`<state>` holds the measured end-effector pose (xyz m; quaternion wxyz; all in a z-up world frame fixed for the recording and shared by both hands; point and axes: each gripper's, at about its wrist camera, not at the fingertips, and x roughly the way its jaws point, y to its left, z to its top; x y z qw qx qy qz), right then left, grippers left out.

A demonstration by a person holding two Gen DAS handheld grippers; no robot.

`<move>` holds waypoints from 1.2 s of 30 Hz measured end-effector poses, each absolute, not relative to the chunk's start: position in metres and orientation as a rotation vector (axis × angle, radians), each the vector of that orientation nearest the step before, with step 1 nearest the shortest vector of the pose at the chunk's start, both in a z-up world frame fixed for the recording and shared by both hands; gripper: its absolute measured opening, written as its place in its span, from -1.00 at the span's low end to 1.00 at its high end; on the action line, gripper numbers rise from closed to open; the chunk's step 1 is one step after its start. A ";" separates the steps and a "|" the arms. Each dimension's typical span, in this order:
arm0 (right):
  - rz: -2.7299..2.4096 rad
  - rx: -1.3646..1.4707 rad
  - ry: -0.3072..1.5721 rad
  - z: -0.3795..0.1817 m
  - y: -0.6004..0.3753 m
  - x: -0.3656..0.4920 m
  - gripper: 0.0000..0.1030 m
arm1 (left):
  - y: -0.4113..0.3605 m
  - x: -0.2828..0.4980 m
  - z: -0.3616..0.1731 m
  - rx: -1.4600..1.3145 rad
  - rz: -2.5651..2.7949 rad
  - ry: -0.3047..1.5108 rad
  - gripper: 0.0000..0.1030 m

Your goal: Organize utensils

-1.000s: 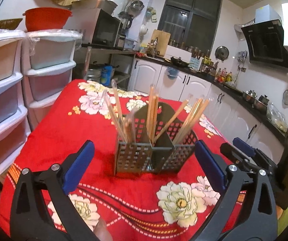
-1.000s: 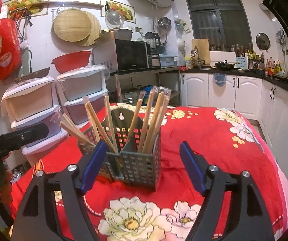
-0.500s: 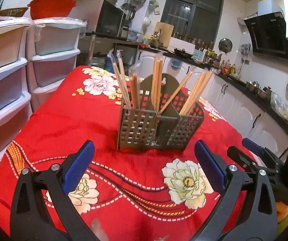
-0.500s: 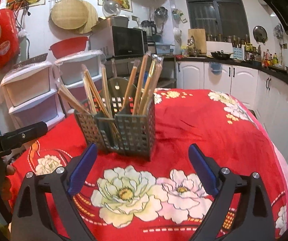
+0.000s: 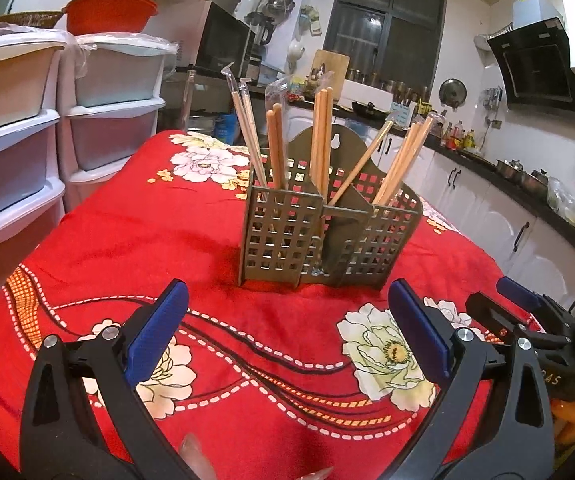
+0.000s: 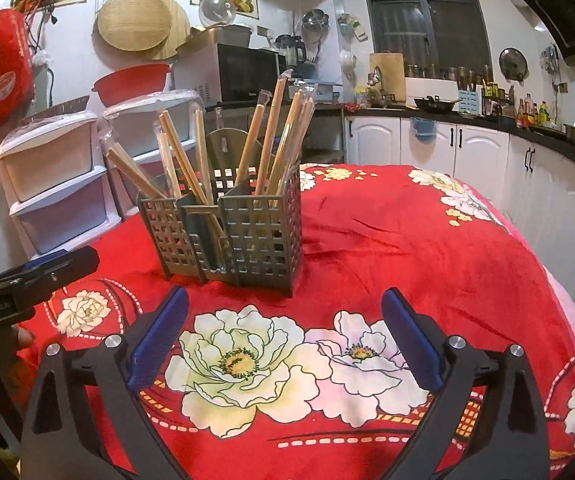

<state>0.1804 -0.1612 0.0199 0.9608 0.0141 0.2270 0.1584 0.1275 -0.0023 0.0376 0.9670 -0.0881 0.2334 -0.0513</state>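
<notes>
Left wrist view. The utensil holder [image 5: 329, 236], a grey perforated caddy with several compartments, stands upright near the middle of the table on the red floral tablecloth [image 5: 135, 240]. Chopsticks [image 5: 321, 136] stand in it, some upright, others leaning out to the right; several at the left still carry clear wrappers. The left gripper [image 5: 285, 334] sits near the viewer, well short of the holder, its jaws spread wide with nothing between them. The holder lies ahead of it, roughly centred between the blue pads [image 5: 155, 336]. The tip of the right gripper [image 5: 515, 300] shows at the right edge, low over the cloth and clear of the holder.

Right wrist view. The holder [image 6: 227, 232] stands far and to the left of the right gripper [image 6: 285, 332] centre line. The jaws are opening, already wide, and nothing lies between them. The holder is apart from both pads. The left gripper [image 6: 47, 266] shows at the left edge, beside but not touching the holder.

Assessment of handling. The chopsticks appear light, stiff and slender; wrapped ones are likely slippery. They are best taken on the upper shaft, above the holder rim, one or a pair at a time. The holder looks like light, rigid plastic and may tip or slide on the soft cloth if a stick drags against its wall. No loose utensils are visible on the cloth.
</notes>
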 end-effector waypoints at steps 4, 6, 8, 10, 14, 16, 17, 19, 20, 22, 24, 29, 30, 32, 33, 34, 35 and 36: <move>0.324 0.037 0.434 0.017 -0.161 0.178 0.83 | -0.003 0.125 0.035 -0.180 -0.102 0.434 0.77; 0.327 0.045 0.414 0.019 -0.162 0.176 0.83 | -0.003 0.125 0.035 -0.177 -0.099 0.418 0.77; 0.320 0.054 0.383 0.021 -0.164 0.172 0.86 | -0.004 0.124 0.034 -0.176 -0.099 0.408 0.77; 0.309 0.057 0.348 0.023 -0.166 0.168 0.87 | -0.004 0.125 0.033 -0.173 -0.098 0.399 0.78; 0.306 0.050 0.341 0.022 -0.164 0.167 0.87 | -0.004 0.127 0.030 -0.168 -0.092 0.402 0.78; 0.308 0.044 0.348 0.021 -0.163 0.168 0.87 | -0.004 0.128 0.030 -0.167 -0.090 0.403 0.78; 0.308 0.042 0.350 0.021 -0.162 0.168 0.87 | -0.004 0.128 0.029 -0.168 -0.090 0.404 0.78; 0.309 0.040 0.356 0.020 -0.162 0.169 0.87 | -0.004 0.130 0.029 -0.170 -0.088 0.407 0.78; 0.310 0.039 0.358 0.020 -0.162 0.169 0.87 | -0.004 0.130 0.029 -0.169 -0.086 0.407 0.78; 0.309 0.040 0.361 0.020 -0.162 0.169 0.87 | -0.004 0.129 0.029 -0.168 -0.084 0.407 0.78; 0.309 0.040 0.362 0.019 -0.162 0.170 0.87 | -0.004 0.129 0.029 -0.167 -0.084 0.406 0.78; 0.307 0.042 0.363 0.019 -0.163 0.170 0.87 | -0.003 0.127 0.028 -0.169 -0.078 0.402 0.78; 0.309 0.042 0.363 0.019 -0.163 0.170 0.87 | -0.003 0.127 0.028 -0.169 -0.077 0.402 0.78; 0.307 0.042 0.364 0.019 -0.163 0.170 0.87 | -0.002 0.127 0.028 -0.170 -0.076 0.401 0.78; 0.308 0.042 0.364 0.019 -0.163 0.170 0.87 | -0.003 0.125 0.028 -0.170 -0.074 0.401 0.78; 0.309 0.041 0.365 0.018 -0.162 0.170 0.87 | -0.003 0.124 0.028 -0.170 -0.073 0.401 0.78; 0.307 0.041 0.364 0.018 -0.162 0.170 0.87 | -0.003 0.125 0.028 -0.170 -0.073 0.401 0.78; 0.308 0.041 0.364 0.018 -0.163 0.170 0.87 | -0.003 0.125 0.028 -0.169 -0.073 0.401 0.78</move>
